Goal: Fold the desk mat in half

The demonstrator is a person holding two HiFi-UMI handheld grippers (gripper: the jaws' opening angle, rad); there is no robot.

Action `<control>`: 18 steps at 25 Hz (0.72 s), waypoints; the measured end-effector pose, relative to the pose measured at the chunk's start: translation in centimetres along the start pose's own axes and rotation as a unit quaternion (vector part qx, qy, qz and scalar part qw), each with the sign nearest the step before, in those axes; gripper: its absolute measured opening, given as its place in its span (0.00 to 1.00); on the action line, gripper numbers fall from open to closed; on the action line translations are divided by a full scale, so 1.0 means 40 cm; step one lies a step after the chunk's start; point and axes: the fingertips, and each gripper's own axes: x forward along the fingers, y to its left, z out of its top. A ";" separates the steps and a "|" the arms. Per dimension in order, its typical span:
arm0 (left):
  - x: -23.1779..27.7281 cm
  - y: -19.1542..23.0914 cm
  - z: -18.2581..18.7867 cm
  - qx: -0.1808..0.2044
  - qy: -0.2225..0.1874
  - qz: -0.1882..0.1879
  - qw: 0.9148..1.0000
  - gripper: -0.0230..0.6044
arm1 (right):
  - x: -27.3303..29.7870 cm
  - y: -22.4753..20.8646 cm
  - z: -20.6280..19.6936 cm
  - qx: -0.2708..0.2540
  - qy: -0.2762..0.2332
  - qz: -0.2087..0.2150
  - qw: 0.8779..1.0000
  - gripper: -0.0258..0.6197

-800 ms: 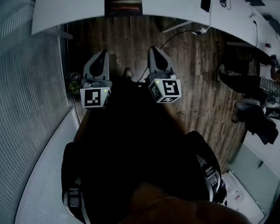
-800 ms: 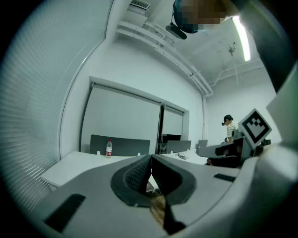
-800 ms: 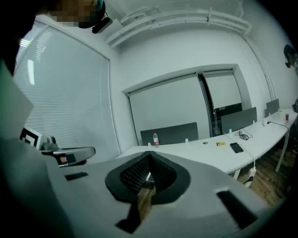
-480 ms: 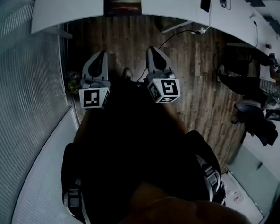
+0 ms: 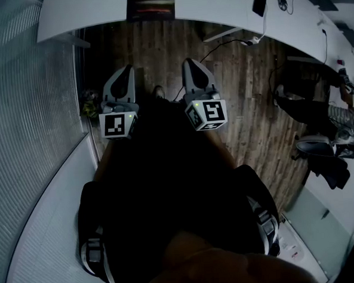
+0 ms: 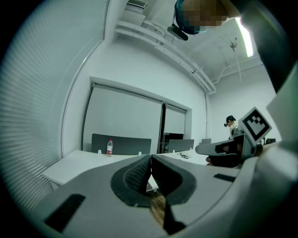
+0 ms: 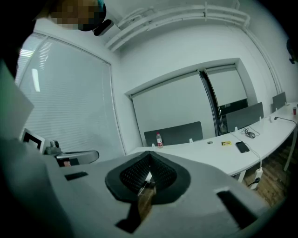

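Observation:
A dark rectangular desk mat (image 5: 150,3) with coloured streaks lies flat on the white desk (image 5: 86,18) at the top of the head view. Both grippers hang over the wooden floor, short of the desk, side by side and pointing toward it. My left gripper (image 5: 124,73) is shut with nothing between its jaws, and its pads meet in the left gripper view (image 6: 151,160). My right gripper (image 5: 191,65) is also shut and empty, with its pads pressed together in the right gripper view (image 7: 149,158). Neither touches the mat.
A curved wall of blinds (image 5: 26,117) runs down the left. A cable and power strip (image 5: 254,39) lie on the floor under the desk. A phone (image 5: 259,4) and a water bottle (image 7: 159,139) are on the desk. Chairs and a person (image 5: 320,141) are at the right.
Both grippers have crept slightly forward toward the desk. Their jaws stay shut.

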 end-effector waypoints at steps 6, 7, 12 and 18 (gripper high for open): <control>0.050 -0.034 -0.006 0.019 0.003 0.022 1.000 0.04 | 0.008 -0.052 -0.006 -0.003 0.005 0.023 1.000 0.04; 0.058 -0.038 -0.008 0.024 0.006 0.024 0.999 0.04 | 0.014 -0.059 -0.004 -0.005 0.004 0.028 1.000 0.04; 0.073 -0.043 -0.019 0.027 0.019 0.029 0.999 0.04 | 0.030 -0.072 0.002 0.000 0.002 0.040 0.999 0.04; 0.126 -0.011 -0.024 0.021 0.021 0.028 0.999 0.04 | 0.074 -0.100 -0.008 0.003 0.007 0.032 0.999 0.04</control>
